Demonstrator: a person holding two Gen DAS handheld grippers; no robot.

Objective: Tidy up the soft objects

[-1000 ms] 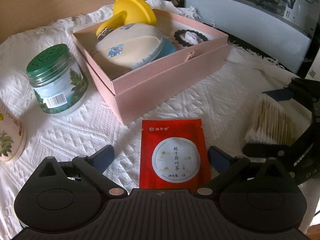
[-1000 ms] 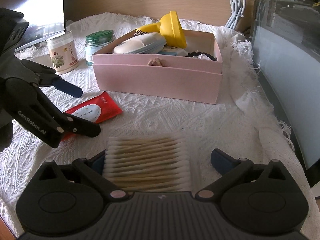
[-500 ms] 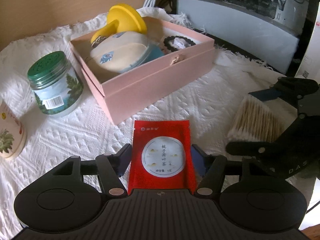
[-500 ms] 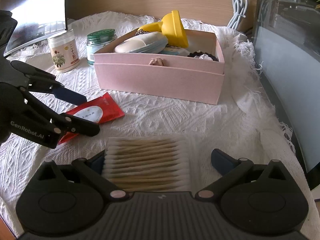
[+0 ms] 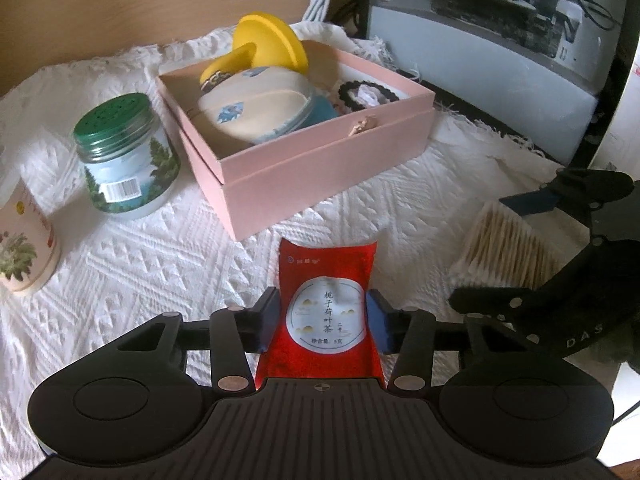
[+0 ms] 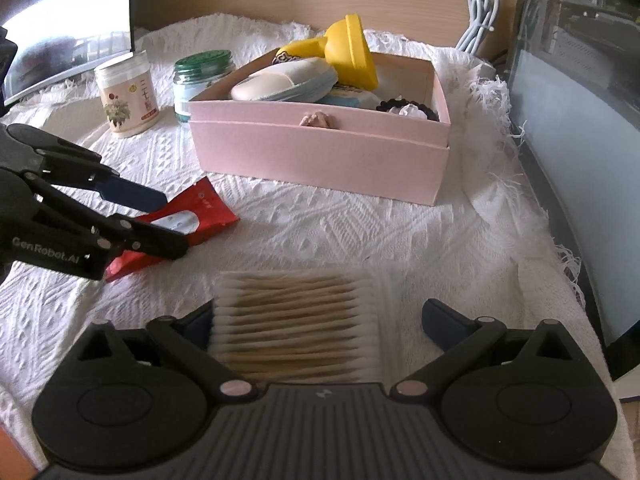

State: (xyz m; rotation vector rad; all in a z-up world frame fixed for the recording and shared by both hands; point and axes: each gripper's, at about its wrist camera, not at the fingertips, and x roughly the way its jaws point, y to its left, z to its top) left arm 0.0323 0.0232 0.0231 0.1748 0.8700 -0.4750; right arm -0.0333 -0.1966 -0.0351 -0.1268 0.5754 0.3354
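Note:
A red tea sachet (image 5: 326,280) lies on the white cloth in front of the pink box (image 5: 320,172). My left gripper (image 5: 323,312) is closing on it: both pads touch its side edges and the sachet bows upward. In the right wrist view the same sachet (image 6: 200,204) sits between the left gripper's fingers (image 6: 166,222). My right gripper (image 6: 318,316) stands open astride a clear pack of cotton swabs (image 6: 296,320); its left finger is near the pack's edge and its right finger is well clear. The box holds a cream pouch (image 5: 256,108), a yellow funnel-shaped thing and a black scrunchie.
A green-lidded jar (image 5: 124,160) and a white floral jar (image 5: 20,248) stand left of the box. A dark screen (image 6: 580,160) runs along the right edge of the cloth. White cables (image 6: 480,12) hang against the wooden back wall.
The left jaws have come in from wide apart onto the sachet's edges, and the sachet has buckled upward. The right gripper and the swab pack have not moved.

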